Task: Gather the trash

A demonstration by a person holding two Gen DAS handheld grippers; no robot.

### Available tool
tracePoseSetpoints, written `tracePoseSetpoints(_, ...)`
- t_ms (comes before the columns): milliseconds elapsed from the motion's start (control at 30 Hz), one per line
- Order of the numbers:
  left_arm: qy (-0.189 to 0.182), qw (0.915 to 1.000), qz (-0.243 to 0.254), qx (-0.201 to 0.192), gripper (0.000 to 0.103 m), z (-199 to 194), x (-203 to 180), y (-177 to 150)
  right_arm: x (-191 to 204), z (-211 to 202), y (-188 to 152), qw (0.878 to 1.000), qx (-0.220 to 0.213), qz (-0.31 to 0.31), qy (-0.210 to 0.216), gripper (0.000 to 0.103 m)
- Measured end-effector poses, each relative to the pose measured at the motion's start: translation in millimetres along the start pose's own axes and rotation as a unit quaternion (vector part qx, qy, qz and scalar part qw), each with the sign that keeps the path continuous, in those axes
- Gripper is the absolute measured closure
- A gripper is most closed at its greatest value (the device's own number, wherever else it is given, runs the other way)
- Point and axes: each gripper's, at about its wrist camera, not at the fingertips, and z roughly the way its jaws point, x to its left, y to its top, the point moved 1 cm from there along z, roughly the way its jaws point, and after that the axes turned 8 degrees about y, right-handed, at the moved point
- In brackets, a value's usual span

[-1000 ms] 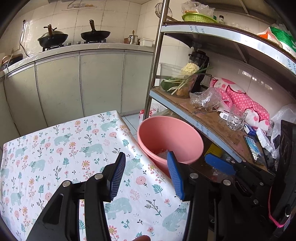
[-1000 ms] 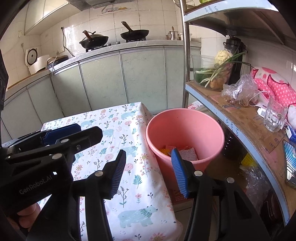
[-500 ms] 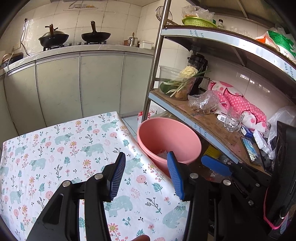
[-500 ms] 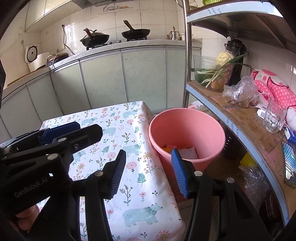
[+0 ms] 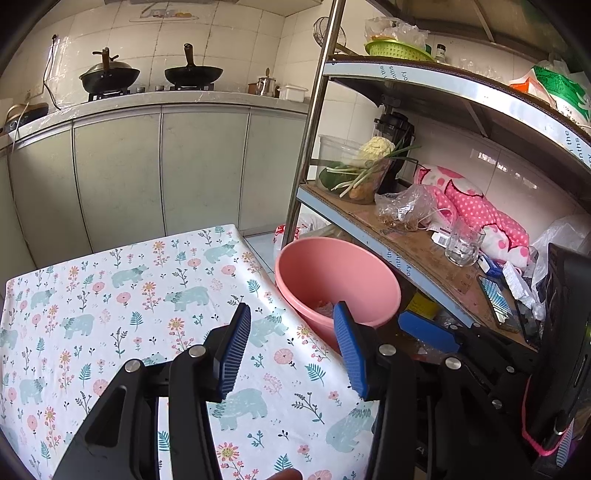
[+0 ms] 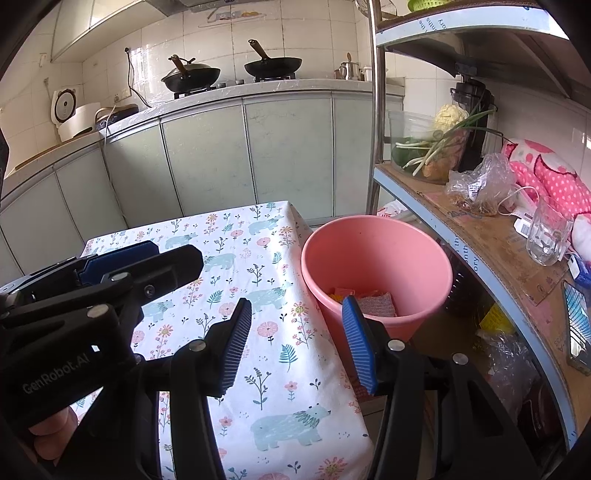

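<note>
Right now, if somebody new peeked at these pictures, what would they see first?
Probably the big pink bucket standing on the floor between the table and the metal shelf, with a few scraps of trash at its bottom. Next, the tablecloth covered in bears and flowers, with nothing lying on the part in view. Both the left gripper and the right gripper are open and hold nothing.

White-tiled walls [image 5: 229, 33] back pale green cabinets [image 5: 162, 166], with a metal shelf rack [image 5: 424, 240] alongside, daylit.
</note>
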Motion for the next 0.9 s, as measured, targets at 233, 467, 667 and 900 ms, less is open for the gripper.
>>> tracePoseSetpoints(233,-0.002,1.0000,-0.001,0.000,0.057,-2.7,-1.1,0.2,0.9,-1.6,0.9,1.000,-0.004,0.000,-0.003,0.051)
tracePoseSetpoints(467,-0.003,1.0000,-0.002,-0.004,0.057,-6.2,-3.0,2.1,0.9,-2.1,1.4,1.000,-0.004,0.000,-0.003,0.051)
tracePoseSetpoints(667,-0.007,1.0000,-0.003,-0.004,0.057,-6.3,-4.5,2.7,0.3,-5.2,2.2,1.000,-0.008,0.001,-0.006,0.051)
tracePoseSetpoints(900,-0.010,0.9999,-0.003,-0.004,0.057,-6.1,-4.6,2.0,-0.8,-8.1,1.5,1.000,-0.014,0.006,-0.009,0.051)
